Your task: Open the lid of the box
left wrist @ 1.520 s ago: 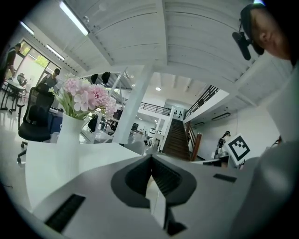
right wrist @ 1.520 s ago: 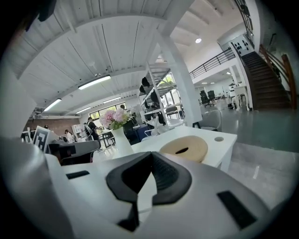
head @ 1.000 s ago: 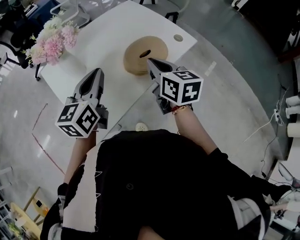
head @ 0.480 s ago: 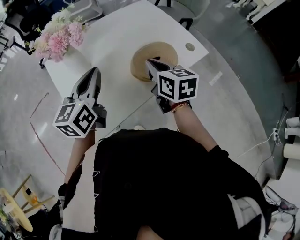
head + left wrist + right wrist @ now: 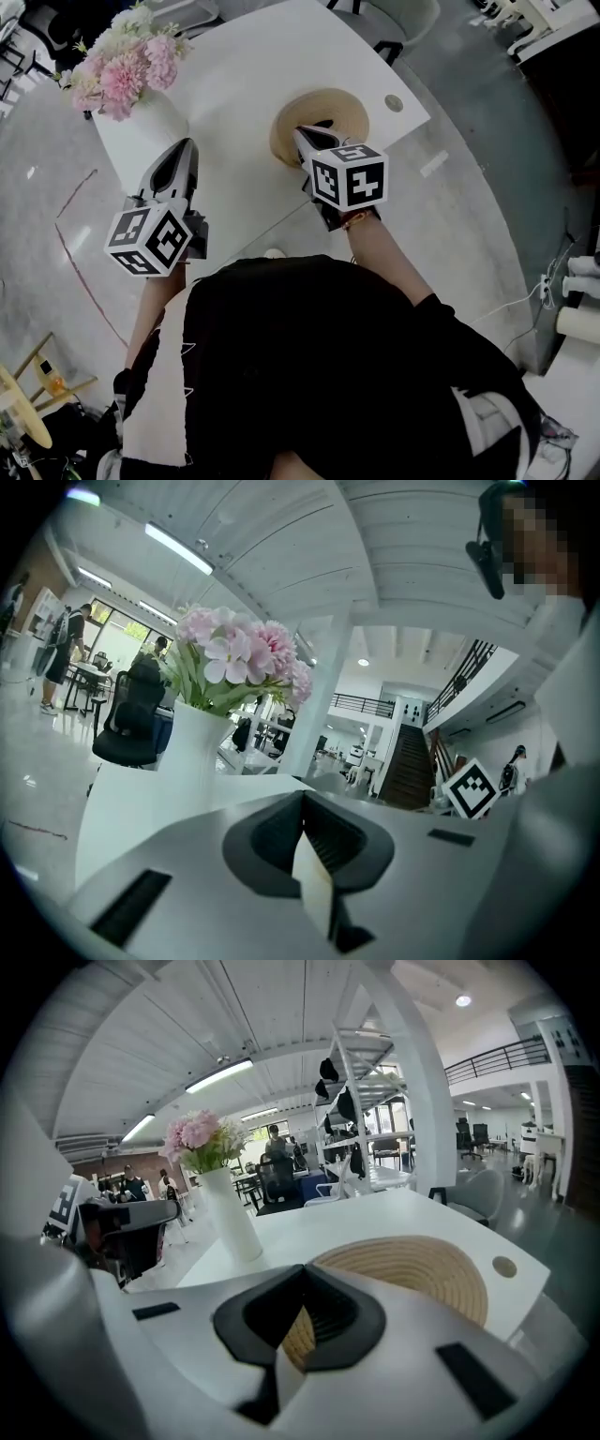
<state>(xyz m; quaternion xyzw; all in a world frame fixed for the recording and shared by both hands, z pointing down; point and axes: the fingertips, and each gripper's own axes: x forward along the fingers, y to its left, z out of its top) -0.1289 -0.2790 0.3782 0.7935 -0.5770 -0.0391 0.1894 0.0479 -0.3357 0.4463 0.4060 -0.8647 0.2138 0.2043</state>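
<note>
Woven box (image 5: 422,1279) shows from right gripper (image 5: 302,1302), vase (image 5: 197,752) from left gripper (image 5: 305,829); jaws of both closed, empty.

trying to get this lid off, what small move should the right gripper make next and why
Probably open the right gripper's jaws and ease them down onto the lid. The right gripper is shut and empty, its tip over the near edge of the round woven box, whose lid is on. The left gripper, also shut, is off near the vase.
</note>
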